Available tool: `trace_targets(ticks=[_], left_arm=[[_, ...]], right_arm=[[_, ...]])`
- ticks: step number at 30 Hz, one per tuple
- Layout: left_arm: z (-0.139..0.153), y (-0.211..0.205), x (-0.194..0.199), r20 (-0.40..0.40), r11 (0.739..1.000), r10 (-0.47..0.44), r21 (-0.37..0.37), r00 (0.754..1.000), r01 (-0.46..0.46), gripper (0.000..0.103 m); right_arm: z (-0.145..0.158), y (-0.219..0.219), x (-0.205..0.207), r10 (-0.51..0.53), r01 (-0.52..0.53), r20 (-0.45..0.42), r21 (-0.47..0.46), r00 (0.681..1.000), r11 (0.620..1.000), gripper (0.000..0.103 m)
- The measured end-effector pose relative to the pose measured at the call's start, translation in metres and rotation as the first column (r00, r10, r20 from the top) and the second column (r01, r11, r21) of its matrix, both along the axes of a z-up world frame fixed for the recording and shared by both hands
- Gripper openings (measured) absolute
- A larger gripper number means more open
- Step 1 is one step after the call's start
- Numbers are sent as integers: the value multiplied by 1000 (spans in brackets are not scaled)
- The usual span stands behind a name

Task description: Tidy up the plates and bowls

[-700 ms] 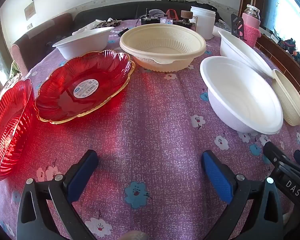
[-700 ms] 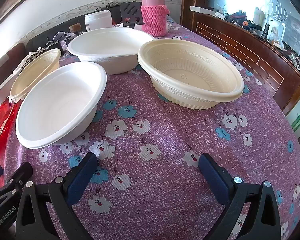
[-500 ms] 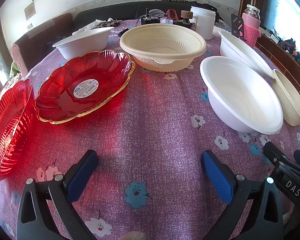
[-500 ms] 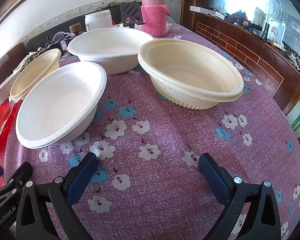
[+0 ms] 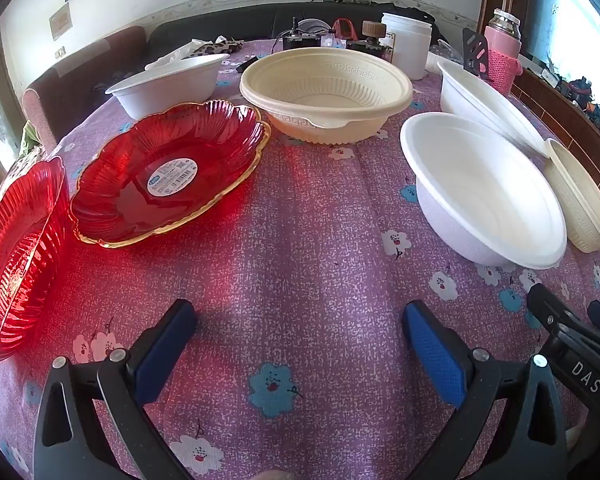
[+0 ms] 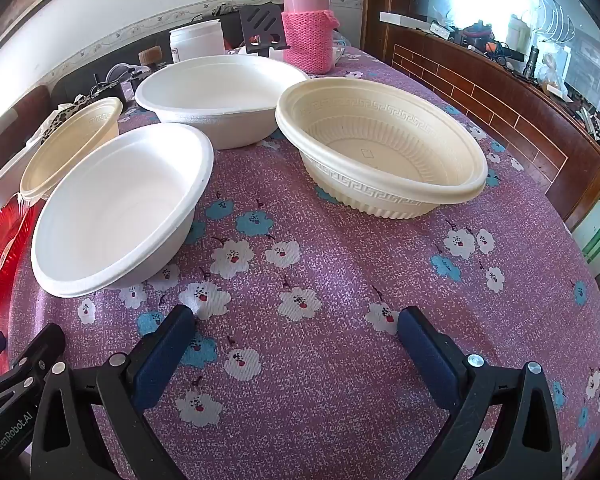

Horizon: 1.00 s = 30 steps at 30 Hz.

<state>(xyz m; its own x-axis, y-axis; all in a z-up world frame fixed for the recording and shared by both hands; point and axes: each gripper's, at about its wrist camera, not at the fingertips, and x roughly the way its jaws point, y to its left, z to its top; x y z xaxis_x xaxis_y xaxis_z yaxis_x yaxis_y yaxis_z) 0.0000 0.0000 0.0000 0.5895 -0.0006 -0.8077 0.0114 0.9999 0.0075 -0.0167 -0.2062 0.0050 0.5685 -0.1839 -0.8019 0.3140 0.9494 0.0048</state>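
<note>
On a purple flowered tablecloth [image 5: 300, 248] stand two red glass plates, one with a label [image 5: 168, 172] and one at the far left [image 5: 16, 252]. There are two cream bowls [image 5: 328, 92] [image 6: 380, 148] and three white bowls: near [image 5: 480, 188] [image 6: 120, 208], far right [image 6: 220, 92] and far left [image 5: 168, 80]. My left gripper [image 5: 300, 332] is open and empty, low over the cloth in front of the plates. My right gripper [image 6: 296, 332] is open and empty, in front of the near white bowl and a cream bowl.
A pink flask in a knit sleeve [image 6: 308, 36], a white jar [image 6: 198, 40] and small clutter [image 5: 324, 36] stand at the table's far end. A wooden ledge [image 6: 500, 92] runs along the right. The right gripper's body shows at the left view's lower right [image 5: 572, 340].
</note>
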Motion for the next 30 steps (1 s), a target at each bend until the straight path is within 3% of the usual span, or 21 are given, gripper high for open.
trace_targets(ticks=[8, 14, 21, 24, 27, 30], left_arm=[[0, 0, 0, -2, 1000, 3, 0, 1000, -3, 103], [1, 2, 3, -57, 999, -41, 1, 998, 41, 103], [3, -1, -4, -36, 999, -22, 25, 999, 22, 103], [4, 6, -8, -45, 997, -70, -33, 997, 68, 102], [16, 24, -22, -49, 985, -98, -148, 994, 89, 98], [44, 42, -40, 13, 970, -140, -200, 990, 140, 98]], right_arm=[[0, 0, 0, 0, 0, 0, 0, 1000, 1000, 102], [0, 0, 0, 2, -2, -1, 0, 1000, 1000, 102], [2, 0, 2, 64, -63, -73, 19, 995, 998, 102], [3, 1, -4, 88, -88, -59, 10, 994, 996, 102], [2, 0, -12, 130, -130, -60, 17, 990, 991, 102], [3, -1, -21, 159, -158, -72, 31, 985, 987, 102]])
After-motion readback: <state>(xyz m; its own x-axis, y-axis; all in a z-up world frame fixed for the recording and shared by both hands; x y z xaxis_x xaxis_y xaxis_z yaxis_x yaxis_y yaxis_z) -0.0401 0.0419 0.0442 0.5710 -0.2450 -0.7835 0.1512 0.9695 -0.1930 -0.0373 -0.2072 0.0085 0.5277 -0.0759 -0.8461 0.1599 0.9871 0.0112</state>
